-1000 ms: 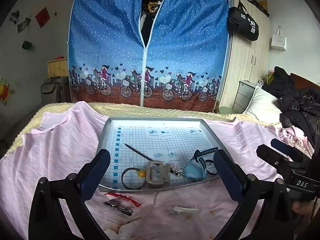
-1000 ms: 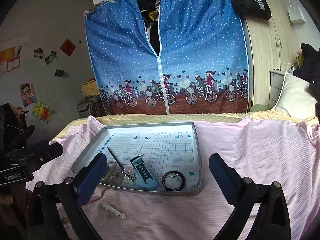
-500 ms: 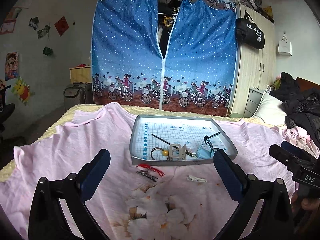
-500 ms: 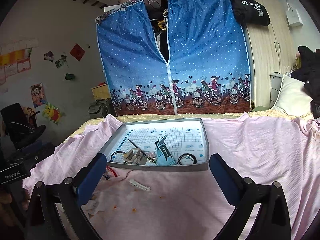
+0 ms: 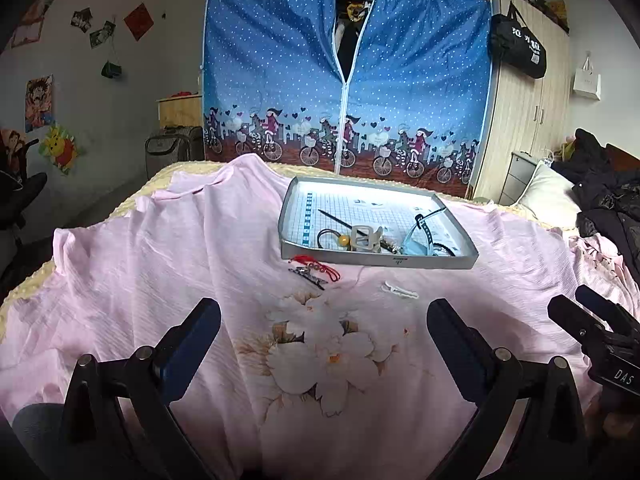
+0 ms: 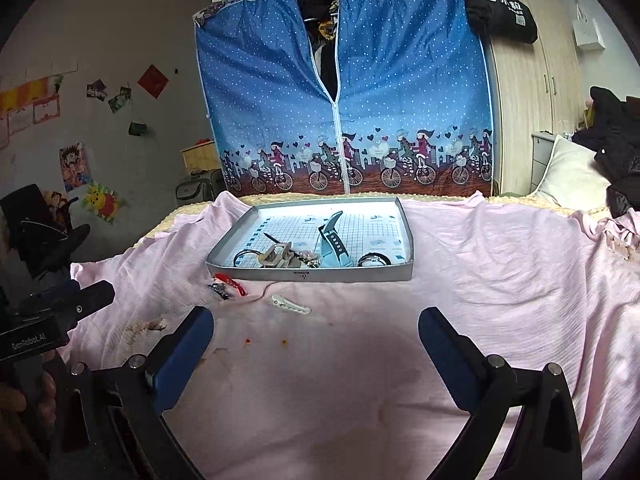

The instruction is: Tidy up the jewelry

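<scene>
Left wrist view: both grippers (image 5: 323, 330) (image 6: 316, 334) spread and empty; tray (image 5: 460, 261) at 12 o'clock holds most jewelry, while red bracelet (image 5: 320, 268), dark clip (image 5: 308, 274) and white clip (image 5: 400, 290) await on sheet (image 5: 160, 260).

Grey tray (image 5: 372, 261) sits center-right of left-wrist frame, on pink bedsheet. Inside, along near edge: black hair tie w/ yellow bead (image 5: 342, 241), beige claw clip (image 5: 365, 238), thin black stick (image 5: 340, 220), blue watch strap (image 6: 333, 245) curling up, black bangle (image 6: 374, 260). On sheet just below tray: red string bracelet (image 5: 316, 268), dark barrette (image 5: 309, 275), white clip (image 5: 400, 290).
</scene>
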Demonstrator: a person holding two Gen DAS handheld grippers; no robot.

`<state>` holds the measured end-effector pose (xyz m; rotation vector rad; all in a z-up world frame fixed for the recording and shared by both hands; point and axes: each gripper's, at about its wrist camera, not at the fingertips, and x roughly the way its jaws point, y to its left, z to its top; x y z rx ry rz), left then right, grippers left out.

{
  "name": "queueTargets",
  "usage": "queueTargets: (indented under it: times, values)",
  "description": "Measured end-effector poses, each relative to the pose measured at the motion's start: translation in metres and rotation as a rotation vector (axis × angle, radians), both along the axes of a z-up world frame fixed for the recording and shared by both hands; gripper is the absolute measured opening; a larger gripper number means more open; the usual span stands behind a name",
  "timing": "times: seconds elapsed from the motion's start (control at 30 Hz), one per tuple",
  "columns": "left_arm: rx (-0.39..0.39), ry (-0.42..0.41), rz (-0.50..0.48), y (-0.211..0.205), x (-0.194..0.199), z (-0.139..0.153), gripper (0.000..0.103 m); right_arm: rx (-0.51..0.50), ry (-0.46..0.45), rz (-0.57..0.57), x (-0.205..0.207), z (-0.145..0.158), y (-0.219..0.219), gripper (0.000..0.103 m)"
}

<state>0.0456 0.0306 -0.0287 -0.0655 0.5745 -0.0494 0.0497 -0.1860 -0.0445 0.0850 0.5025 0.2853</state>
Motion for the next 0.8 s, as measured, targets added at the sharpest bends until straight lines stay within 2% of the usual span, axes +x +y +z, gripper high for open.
queueTargets:
  times: [0.3,0.47,0.63,0.8]
  values:
    - [-0.005,0.087,0.027,0.004,0.005,-0.013,0.101,-0.017,0.127,-0.011,0.015,-0.021,0.001,0.103]
    - [0.000,0.126,0.039,0.007,0.009,-0.018,0.101,-0.027,0.150,-0.014,0.016,-0.024,0.002,0.103]
    - [0.003,0.212,0.021,0.007,0.023,-0.025,0.101,-0.041,0.169,-0.019,0.017,-0.027,0.003,0.103]
    - [-0.032,0.303,-0.003,0.014,0.044,-0.028,0.101,-0.030,0.191,-0.019,0.021,-0.029,0.002,0.103]
